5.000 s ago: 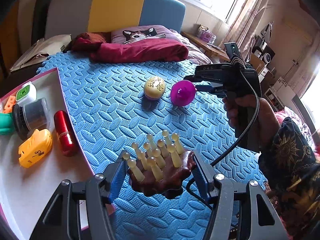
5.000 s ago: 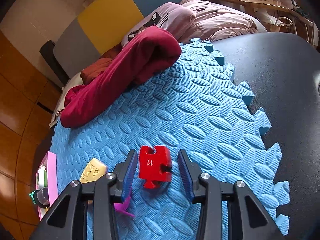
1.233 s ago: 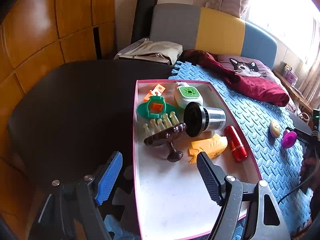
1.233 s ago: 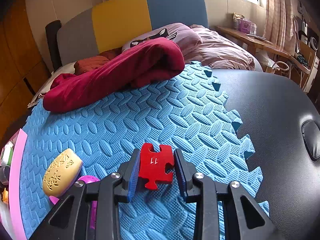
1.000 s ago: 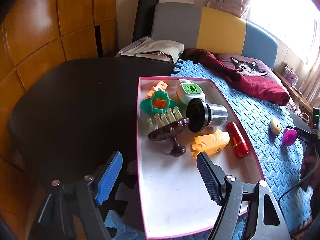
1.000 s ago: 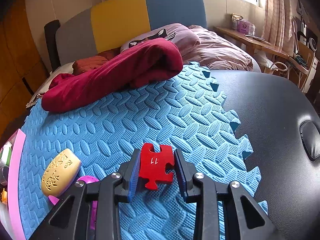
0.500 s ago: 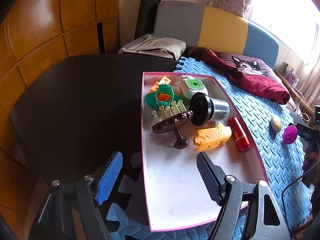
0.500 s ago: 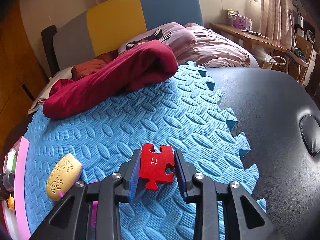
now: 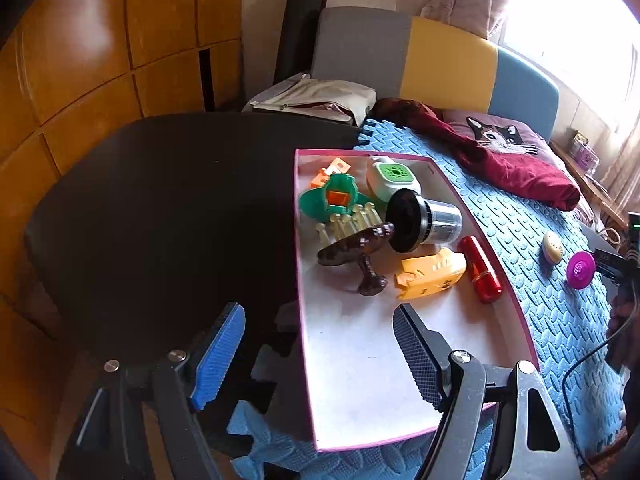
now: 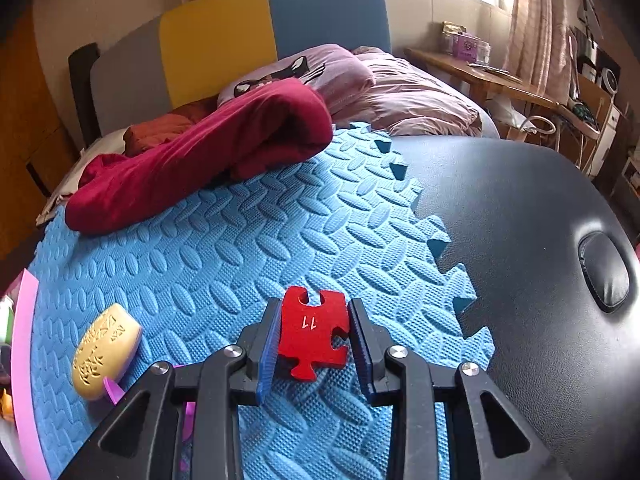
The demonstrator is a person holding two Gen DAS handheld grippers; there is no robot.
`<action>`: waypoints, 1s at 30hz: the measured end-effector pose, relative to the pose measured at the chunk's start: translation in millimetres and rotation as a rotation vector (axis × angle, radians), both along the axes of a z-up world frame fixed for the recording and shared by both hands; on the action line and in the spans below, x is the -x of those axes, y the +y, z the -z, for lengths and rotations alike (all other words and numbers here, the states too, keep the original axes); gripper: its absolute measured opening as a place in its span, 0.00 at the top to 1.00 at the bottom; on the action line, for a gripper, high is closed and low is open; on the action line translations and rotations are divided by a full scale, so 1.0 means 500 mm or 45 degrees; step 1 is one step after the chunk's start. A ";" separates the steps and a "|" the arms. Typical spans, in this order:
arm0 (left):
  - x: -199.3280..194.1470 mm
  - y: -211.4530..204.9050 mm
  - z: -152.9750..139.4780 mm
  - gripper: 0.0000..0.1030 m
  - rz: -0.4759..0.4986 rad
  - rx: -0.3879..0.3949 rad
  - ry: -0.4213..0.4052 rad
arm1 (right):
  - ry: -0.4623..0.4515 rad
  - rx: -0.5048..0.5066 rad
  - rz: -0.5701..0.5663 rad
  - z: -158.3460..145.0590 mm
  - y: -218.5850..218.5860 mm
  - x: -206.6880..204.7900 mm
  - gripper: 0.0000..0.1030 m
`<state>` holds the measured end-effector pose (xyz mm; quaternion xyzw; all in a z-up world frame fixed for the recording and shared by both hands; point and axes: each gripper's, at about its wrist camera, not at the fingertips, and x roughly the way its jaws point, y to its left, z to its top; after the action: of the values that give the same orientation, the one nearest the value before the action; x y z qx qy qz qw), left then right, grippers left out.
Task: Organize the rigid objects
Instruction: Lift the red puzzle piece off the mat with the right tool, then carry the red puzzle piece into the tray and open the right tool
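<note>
My right gripper [image 10: 313, 340] is shut on a red puzzle piece [image 10: 313, 333] marked 11, held just above the blue foam mat [image 10: 248, 248]. My left gripper [image 9: 320, 350] hangs open with nothing between its fingers, over the near left edge of the pink-rimmed tray [image 9: 360, 360]. In the tray lie a brown massage brush [image 9: 352, 246] with pale pegs, a black-capped jar [image 9: 424, 224], a yellow toy [image 9: 432, 274], a red cylinder [image 9: 480, 274], a green toy [image 9: 334, 202] and a white-green device [image 9: 394, 178]. A yellow oval object [image 10: 106, 350] and a purple disc [image 9: 580, 270] rest on the mat.
A dark red cloth [image 10: 208, 156] and a cat cushion [image 9: 500, 140] lie at the mat's far side. Bare black tabletop [image 9: 160, 208] spreads left of the tray, and more of it [image 10: 540, 260] lies right of the mat. A person's hand [image 9: 622, 304] holds the other gripper at the right edge.
Five seconds ago my left gripper held the massage brush over the mat; now the brush lies in the tray and the gripper is open. The right gripper closed on the puzzle piece and holds it.
</note>
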<state>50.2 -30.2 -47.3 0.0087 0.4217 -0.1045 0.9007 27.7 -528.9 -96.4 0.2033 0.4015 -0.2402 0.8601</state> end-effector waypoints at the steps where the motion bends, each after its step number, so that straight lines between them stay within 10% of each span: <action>1: 0.000 0.005 0.000 0.25 -0.008 0.002 0.000 | -0.020 0.002 0.009 -0.007 -0.001 0.004 0.69; 30: 0.001 0.043 0.018 0.25 -0.021 0.062 0.014 | -0.226 0.045 -0.729 -0.160 0.418 0.031 0.69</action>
<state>49.5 -8.6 -56.3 -0.0171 0.4240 -0.1075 0.8991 12.4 -320.1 -16.3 0.0871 0.3616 0.0236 0.9280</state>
